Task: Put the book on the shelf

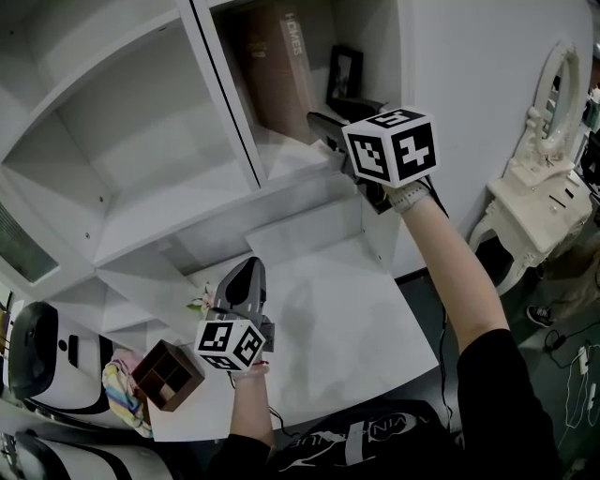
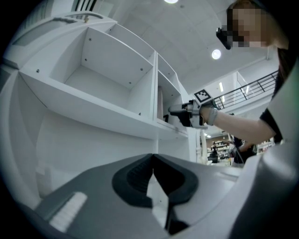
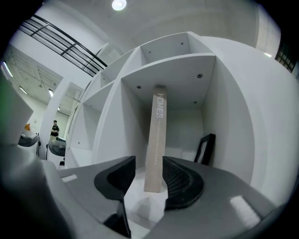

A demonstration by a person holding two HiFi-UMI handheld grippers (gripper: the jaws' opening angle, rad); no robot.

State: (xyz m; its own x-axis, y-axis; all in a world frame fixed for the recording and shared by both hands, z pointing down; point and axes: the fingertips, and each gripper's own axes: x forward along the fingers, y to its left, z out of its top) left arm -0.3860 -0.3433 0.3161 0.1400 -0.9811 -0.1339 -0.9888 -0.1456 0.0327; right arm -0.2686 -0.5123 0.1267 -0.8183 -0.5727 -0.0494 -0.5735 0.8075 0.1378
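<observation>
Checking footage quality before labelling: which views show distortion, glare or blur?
Both gripper views: strong fisheye, shelf edges bow, dark corners. Right gripper view: ceiling lamp blows out; book sharp, spine print legible. Head view: dim, soft shadows, no glare.

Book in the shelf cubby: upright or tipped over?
Upright. The book stands on end inside the shelf compartment, spine facing out, only slightly off vertical. A black frame leans behind it to the right.

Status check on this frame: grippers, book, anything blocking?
Left gripper shut, empty. Right gripper open at the shelf. Book standing in its compartment, fingers either side, no grip. Black frame to its right, apart.
</observation>
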